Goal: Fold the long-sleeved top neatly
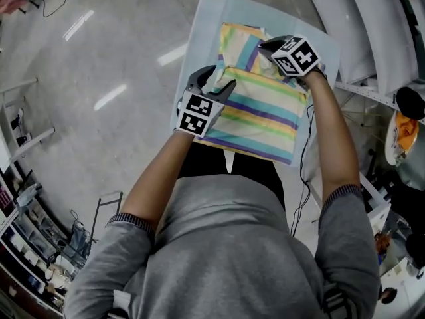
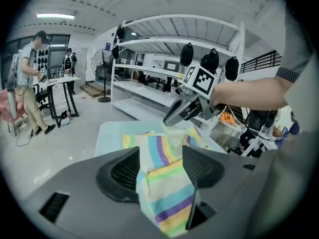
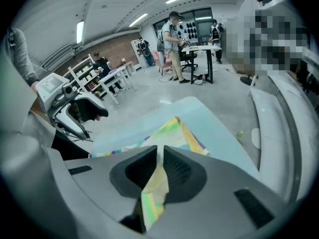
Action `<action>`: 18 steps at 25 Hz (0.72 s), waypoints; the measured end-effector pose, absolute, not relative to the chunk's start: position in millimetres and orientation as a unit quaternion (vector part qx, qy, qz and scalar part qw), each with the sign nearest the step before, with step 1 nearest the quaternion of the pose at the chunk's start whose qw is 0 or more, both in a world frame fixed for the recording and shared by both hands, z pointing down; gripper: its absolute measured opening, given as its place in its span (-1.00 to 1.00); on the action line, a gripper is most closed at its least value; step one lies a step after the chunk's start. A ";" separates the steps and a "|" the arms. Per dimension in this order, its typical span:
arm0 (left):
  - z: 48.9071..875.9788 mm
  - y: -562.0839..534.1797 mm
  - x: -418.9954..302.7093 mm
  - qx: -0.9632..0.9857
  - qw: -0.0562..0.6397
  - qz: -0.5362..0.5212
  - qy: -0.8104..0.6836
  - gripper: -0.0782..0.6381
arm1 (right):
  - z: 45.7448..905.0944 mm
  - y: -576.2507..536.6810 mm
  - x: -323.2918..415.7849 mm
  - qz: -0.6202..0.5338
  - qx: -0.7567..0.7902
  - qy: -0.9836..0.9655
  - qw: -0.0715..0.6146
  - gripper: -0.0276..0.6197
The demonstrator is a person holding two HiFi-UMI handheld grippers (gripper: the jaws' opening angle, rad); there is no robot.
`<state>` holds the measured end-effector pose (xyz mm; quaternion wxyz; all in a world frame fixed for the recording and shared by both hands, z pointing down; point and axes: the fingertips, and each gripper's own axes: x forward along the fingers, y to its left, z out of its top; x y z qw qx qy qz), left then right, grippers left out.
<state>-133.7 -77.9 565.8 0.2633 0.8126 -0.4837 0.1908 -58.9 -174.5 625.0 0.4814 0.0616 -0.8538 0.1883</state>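
The striped long-sleeved top (image 1: 265,121) is seen lying on the pale blue table (image 1: 207,28) in the upper centre of the head view. A broad fold of its cloth is clamped between the jaws of the left gripper (image 1: 222,80) at the garment's left edge. A thin pinch of fabric is held in the closed jaws of the right gripper (image 1: 267,48) near its upper right.

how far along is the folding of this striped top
Partway, probably past the middle. Done: the striped top lies on the table as a compact block, no sleeve sticking out. In hand: the left gripper and the right gripper each pinch a raised edge of it. Left: lay that fold down and square it up, as far as I can judge.
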 end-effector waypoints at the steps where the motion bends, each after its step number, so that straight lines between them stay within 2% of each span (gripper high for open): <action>1: 567.5 -77.5 -135.6 0.812 0.264 0.191 -0.484 0.04 | 627.6 -175.5 -65.1 0.199 0.059 -0.854 0.477 -0.70; 3: 570.8 -76.4 -138.6 0.811 0.267 0.191 -0.485 0.04 | 626.3 -176.7 -76.7 0.224 0.056 -0.856 0.463 -0.32; 4: 572.1 -75.8 -140.2 0.811 0.268 0.191 -0.484 0.04 | 622.2 -178.9 -81.7 0.229 0.060 -0.858 0.457 -0.22; 10: 572.7 -77.3 -146.6 0.818 0.266 0.191 -0.472 0.04 | 589.2 -199.9 -75.9 0.214 0.125 -0.862 0.442 -0.15; 18: 569.0 -75.2 -141.4 0.839 0.255 0.197 -0.439 0.04 | 578.9 -183.9 -4.0 0.228 0.220 -0.836 0.448 -0.10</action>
